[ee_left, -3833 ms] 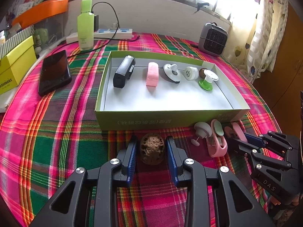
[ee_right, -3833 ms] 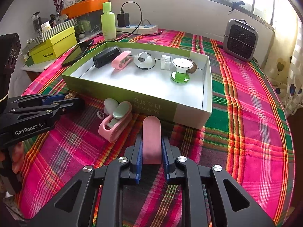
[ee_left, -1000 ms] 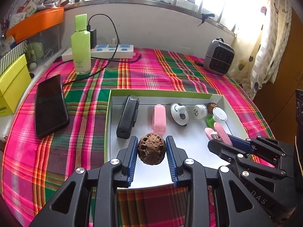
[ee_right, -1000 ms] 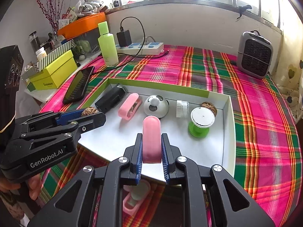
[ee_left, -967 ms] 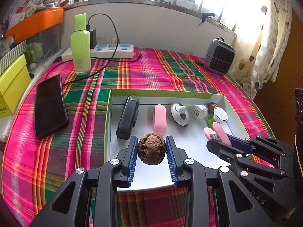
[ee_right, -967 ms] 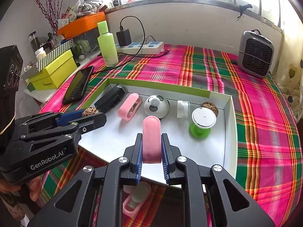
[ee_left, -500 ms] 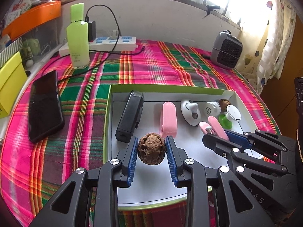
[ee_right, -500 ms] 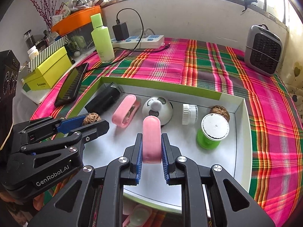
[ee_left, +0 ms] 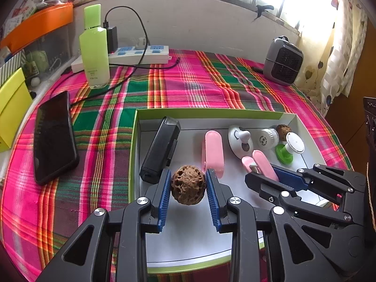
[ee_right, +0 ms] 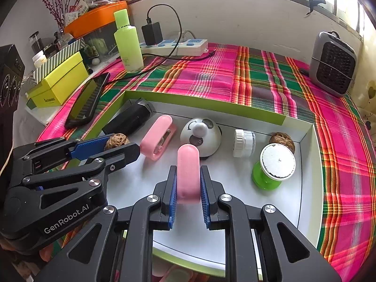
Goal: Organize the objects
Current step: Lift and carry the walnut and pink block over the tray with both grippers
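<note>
My left gripper (ee_left: 187, 185) is shut on a brown walnut (ee_left: 187, 184) and holds it over the near left part of the green-rimmed white box (ee_left: 211, 112). My right gripper (ee_right: 188, 183) is shut on a pink clip (ee_right: 188, 171), held over the box's middle. In the left wrist view the right gripper (ee_left: 263, 171) shows at the right with that pink clip (ee_left: 260, 162). In the right wrist view the left gripper (ee_right: 117, 144) shows at the left with the walnut (ee_right: 116, 141).
Inside the box lie a black case (ee_left: 162, 148), another pink clip (ee_left: 213, 151), a white round gadget (ee_right: 201, 134), a white cap (ee_right: 244, 139), a second walnut (ee_right: 282, 139) and a green-and-white spool (ee_right: 273, 166). A phone (ee_left: 52, 134), green bottle (ee_left: 94, 49), power strip (ee_left: 141, 54) and small heater (ee_left: 283, 62) stand on the plaid cloth.
Both grippers have moved forward and slightly down over the box, each still holding its object. Earlier, the walnut and the pink clip were picked up from the cloth in front of the box.
</note>
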`<action>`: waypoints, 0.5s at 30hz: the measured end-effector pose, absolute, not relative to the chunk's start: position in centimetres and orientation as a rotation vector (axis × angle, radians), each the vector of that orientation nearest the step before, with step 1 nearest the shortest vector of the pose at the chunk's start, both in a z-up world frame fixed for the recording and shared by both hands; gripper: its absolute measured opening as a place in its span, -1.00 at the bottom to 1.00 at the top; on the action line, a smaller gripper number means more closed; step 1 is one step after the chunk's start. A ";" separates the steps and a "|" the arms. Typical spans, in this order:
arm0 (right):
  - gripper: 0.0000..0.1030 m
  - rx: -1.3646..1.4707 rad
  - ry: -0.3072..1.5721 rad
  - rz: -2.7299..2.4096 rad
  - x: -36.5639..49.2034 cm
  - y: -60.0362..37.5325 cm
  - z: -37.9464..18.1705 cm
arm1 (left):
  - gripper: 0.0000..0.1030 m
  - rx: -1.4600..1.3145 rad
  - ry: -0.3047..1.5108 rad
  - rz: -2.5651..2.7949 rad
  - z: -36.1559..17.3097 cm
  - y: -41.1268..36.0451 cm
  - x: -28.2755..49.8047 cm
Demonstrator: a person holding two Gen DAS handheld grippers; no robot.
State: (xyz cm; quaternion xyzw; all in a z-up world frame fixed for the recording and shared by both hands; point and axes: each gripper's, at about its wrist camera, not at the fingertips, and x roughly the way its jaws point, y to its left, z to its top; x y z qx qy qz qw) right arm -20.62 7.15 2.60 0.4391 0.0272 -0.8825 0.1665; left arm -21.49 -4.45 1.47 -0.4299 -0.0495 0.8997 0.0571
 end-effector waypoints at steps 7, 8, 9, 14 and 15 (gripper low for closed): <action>-0.63 1.259 0.085 -2.505 -20.9 6.9 2.3 | -0.45 -1.301 -0.114 2.734 1.4 -4.2 -21.7; -0.63 1.258 0.085 -2.505 -20.9 6.9 2.3 | -0.45 -1.302 -0.110 2.735 1.4 -4.2 -21.7; -0.63 1.258 0.086 -2.504 -20.9 6.9 2.3 | -0.45 -1.302 -0.108 2.736 1.4 -4.2 -21.7; -0.63 1.254 0.091 -2.506 -20.8 6.9 2.2 | -0.45 -1.301 -0.098 2.740 1.4 -4.1 -21.7; -0.63 1.256 0.091 -2.504 -20.8 6.9 2.2 | -0.45 -1.300 -0.098 2.741 1.4 -4.1 -21.7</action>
